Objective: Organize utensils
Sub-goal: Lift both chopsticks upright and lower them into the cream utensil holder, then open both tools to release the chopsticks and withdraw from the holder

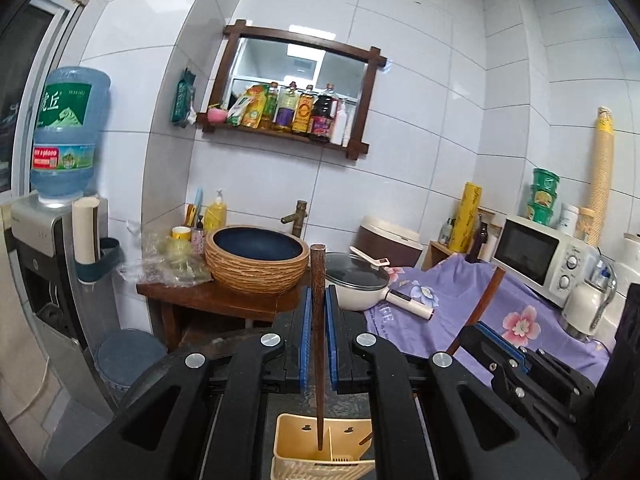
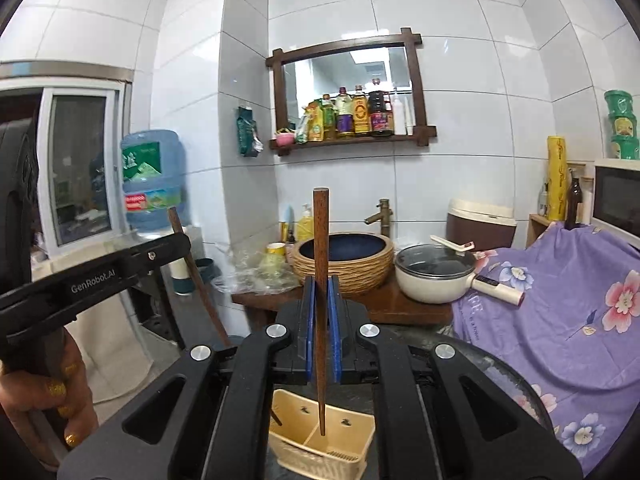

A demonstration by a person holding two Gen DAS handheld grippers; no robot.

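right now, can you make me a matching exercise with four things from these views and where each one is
Things:
1. dark wooden chopstick
2. cream slotted plastic utensil holder
3. white saucepan with glass lid
4. blue water jug

Places:
A. on the wooden counter beside the woven basin
B. on top of the dispenser
C. clamped upright in the left gripper
D. below both grippers

Pairs: 1-C, 2-D, 3-A, 4-B

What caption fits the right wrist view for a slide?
Right hand-held gripper holds a dark brown wooden chopstick upright above the beige plastic utensil holder.
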